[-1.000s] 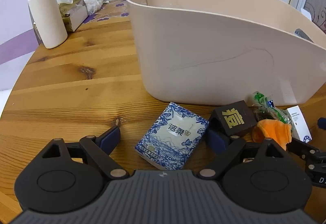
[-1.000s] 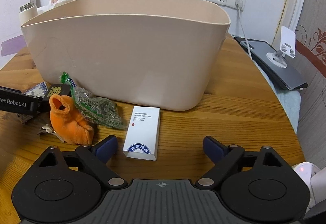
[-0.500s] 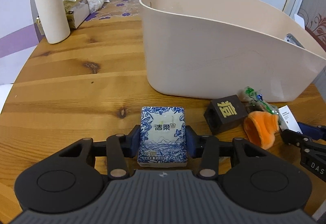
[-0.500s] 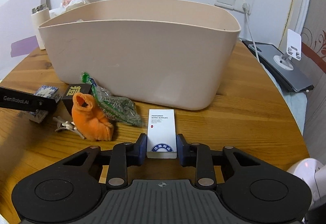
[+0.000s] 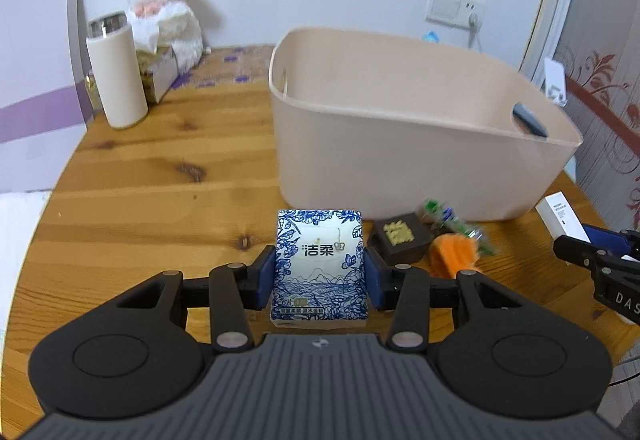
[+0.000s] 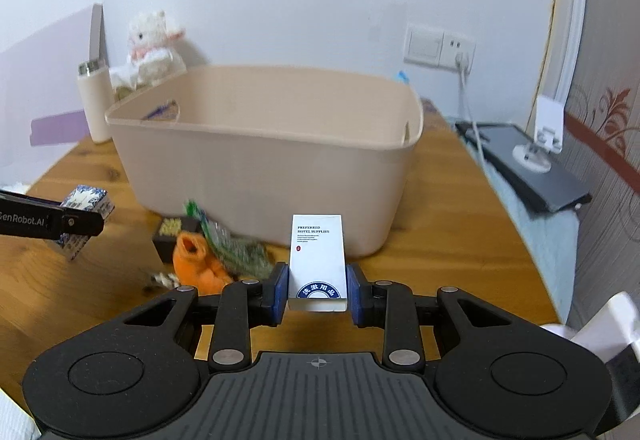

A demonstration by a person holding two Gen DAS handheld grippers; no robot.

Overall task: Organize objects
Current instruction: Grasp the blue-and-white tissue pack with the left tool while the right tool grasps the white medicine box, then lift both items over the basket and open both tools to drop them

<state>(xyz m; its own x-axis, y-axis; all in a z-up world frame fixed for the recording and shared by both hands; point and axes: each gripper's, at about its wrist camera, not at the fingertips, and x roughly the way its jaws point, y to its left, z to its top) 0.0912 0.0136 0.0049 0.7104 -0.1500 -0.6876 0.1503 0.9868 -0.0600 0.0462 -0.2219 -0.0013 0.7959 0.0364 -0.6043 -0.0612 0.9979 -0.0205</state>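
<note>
Both claws, spread wide around their targets a second ago, have now closed and lifted: the left claw pinches the tissue pack and the right claw pinches the white box, each carried clear of the surface. That leaves both items ready to drop into the tub, which sits at about one o'clock from the left claw and twelve from the right. Both are held level, fingers pointing forward, while the black cube, orange sock and green packet wait at the tub's foot.
</note>
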